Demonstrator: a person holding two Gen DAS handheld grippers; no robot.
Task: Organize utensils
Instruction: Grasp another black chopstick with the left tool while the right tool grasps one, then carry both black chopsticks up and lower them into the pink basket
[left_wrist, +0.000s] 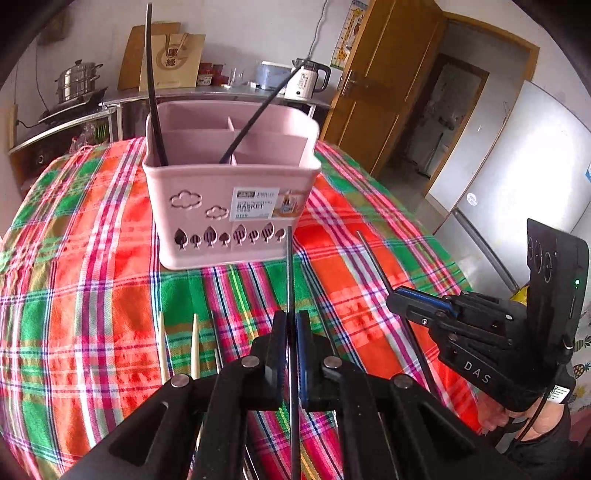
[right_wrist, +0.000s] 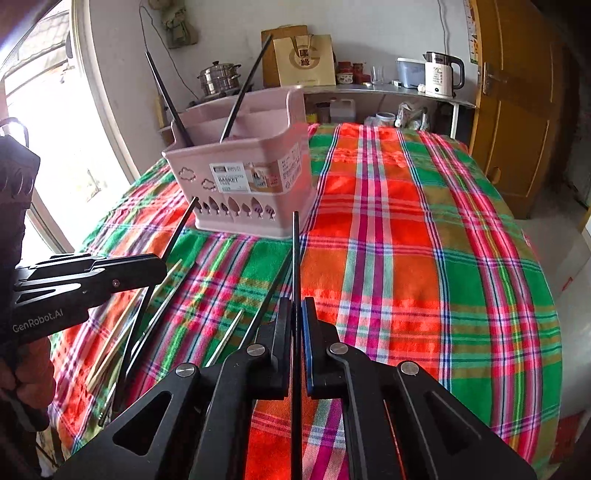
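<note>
Both tools are clamped on chopsticks. The left tool (left_wrist: 291, 332) is gripping a thin grey chopstick (left_wrist: 289, 269) that is pointing straight ahead from between its fingers, its tip reaching toward the foot of the pink basket (left_wrist: 229, 206) just in front. The right tool (right_wrist: 295, 321) is pinching a black chopstick (right_wrist: 295, 251) the same way, with the stick running forward past the fingertips and back beneath the tool body; the basket is sitting ahead and to its left.

Two black chopsticks (left_wrist: 155, 110) are already leaning in the basket's compartments, crossing away from each other. More loose sticks, pale bamboo ones (left_wrist: 194, 339) among them, are lying on the plaid cloth (right_wrist: 406, 240) of the worktop, below and left of the left tool.

These sticks are looking light, stiff and slender, and the dark ones probably smooth, so a grip on so narrow a shaft is likely to let them pivot or slide. Each is being held at some point along its length with a long stretch projecting forward; that overhang is giving leverage, so a knock against the basket rim could twist the stick in the fingers. Holding nearer the thick end and letting the tip drop first into a compartment seems the safer way. The basket itself is appearing light plastic and could shift if nudged.
</note>
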